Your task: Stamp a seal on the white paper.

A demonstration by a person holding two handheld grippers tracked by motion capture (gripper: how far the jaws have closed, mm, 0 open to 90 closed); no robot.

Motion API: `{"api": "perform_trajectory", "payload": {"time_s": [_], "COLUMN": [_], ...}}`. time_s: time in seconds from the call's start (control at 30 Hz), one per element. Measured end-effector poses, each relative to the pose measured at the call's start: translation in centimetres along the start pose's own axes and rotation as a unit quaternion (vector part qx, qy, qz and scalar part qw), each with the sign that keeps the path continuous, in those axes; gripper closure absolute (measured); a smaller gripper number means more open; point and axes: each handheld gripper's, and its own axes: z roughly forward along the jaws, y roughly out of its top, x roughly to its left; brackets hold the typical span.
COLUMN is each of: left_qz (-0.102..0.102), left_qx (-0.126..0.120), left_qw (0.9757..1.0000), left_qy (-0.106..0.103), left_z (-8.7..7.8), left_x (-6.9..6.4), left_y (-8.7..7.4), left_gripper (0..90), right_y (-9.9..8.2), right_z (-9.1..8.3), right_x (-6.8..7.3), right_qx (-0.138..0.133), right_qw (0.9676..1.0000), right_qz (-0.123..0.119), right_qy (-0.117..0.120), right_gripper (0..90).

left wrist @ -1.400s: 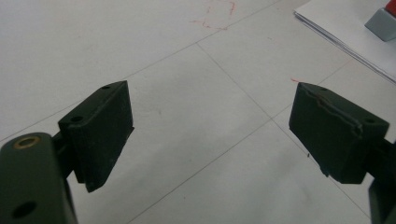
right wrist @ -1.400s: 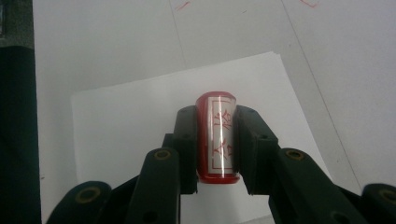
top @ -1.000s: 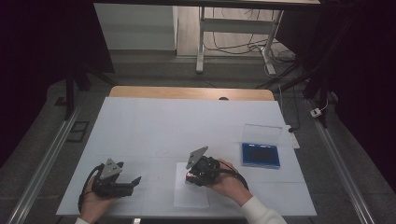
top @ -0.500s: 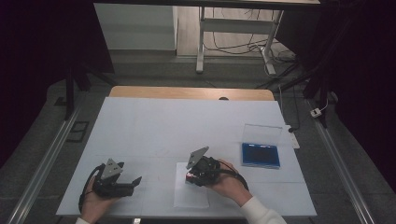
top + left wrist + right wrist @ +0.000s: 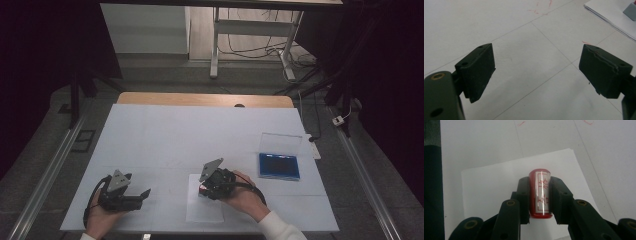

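My right gripper (image 5: 540, 197) is shut on a red stamp (image 5: 540, 192) with a clear label of red characters, its jaws pressing both sides. The stamp hangs over a white sheet of paper (image 5: 494, 185). From above, that right gripper (image 5: 204, 190) sits over the paper (image 5: 205, 212) near the table's front edge, a hand behind it. My left gripper (image 5: 145, 192) rests low at the front left, pointing right. Its two black pads (image 5: 477, 67) stand wide apart, open, with bare table between them. A corner of the paper (image 5: 609, 11) lies farther off.
A blue ink pad (image 5: 278, 166) with its clear lid (image 5: 281, 142) lies open at the right of the white table (image 5: 200, 135). Thin lines and faint red marks cross the tabletop. A desk frame and cables stand beyond the far edge.
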Motion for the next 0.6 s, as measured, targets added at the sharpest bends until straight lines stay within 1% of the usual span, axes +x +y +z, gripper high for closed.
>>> {"api": "perform_trajectory", "payload": {"time_s": [0.17,0.3,0.5,0.6], "left_qz": [0.0,0.0,0.0,0.002], "left_qx": [0.0,-0.001,-0.002,-0.001], "left_qw": [1.0,1.0,1.0,1.0], "left_qy": [0.0,0.0,0.0,0.001], "left_z": [-0.06,-0.09,-0.14,-0.11], "left_x": [0.0,0.02,-0.05,-0.01], "left_y": [-0.01,-0.01,-0.01,-0.01], "left_gripper": [13.4,13.4,13.4,13.4], "right_y": [0.1,0.07,0.09,0.18], "right_z": [-0.24,-0.25,-0.3,-0.36], "right_x": [0.06,0.03,0.07,0.13], "right_qx": [-0.001,-0.003,-0.004,-0.012], "right_qw": [1.0,1.0,1.0,0.9999], "right_qz": [-0.003,0.002,-0.002,-0.001], "right_qy": [-0.004,-0.002,0.0,0.009], "right_gripper": [69.7,69.7,69.6,69.6]}}
